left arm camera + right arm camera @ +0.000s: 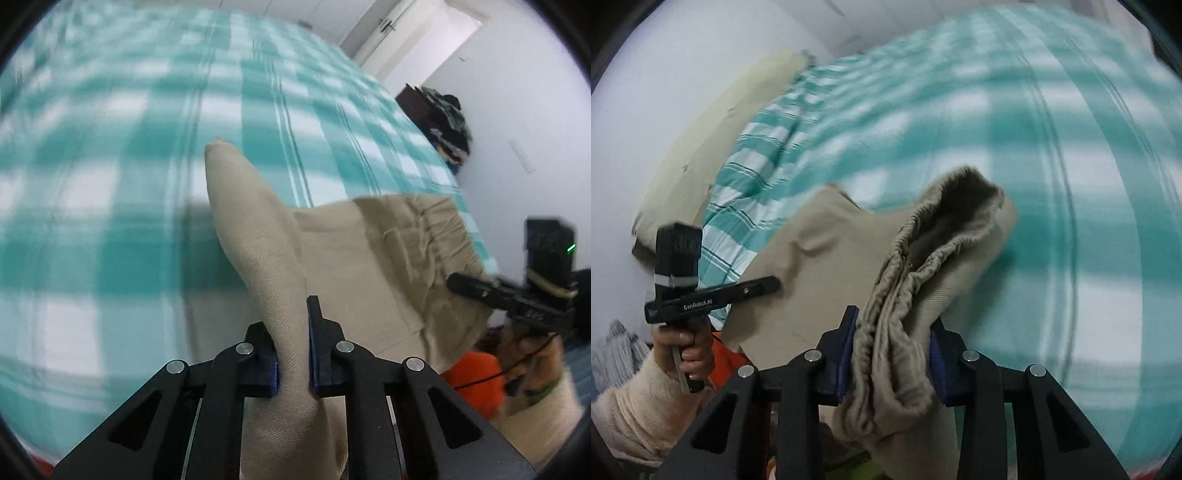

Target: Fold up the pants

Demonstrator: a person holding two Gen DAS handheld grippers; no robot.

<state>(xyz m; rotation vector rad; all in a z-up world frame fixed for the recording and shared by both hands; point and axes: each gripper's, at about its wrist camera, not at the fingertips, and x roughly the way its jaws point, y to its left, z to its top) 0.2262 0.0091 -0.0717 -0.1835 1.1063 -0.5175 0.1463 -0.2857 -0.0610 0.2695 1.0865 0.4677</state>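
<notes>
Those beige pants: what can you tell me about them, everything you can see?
The pants are plain beige, of a finely ribbed woven cloth, with a gathered elastic waistband. They hang lifted over a teal-and-white checked bedsheet, not yet folded flat. The left hand-held gripper pinches a narrow fold of fabric that sticks up past its fingers. The right hand-held gripper clamps the bunched waistband, whose opening gapes and shows a darker inside. Between the two, the cloth sags in a loose sheet.
</notes>
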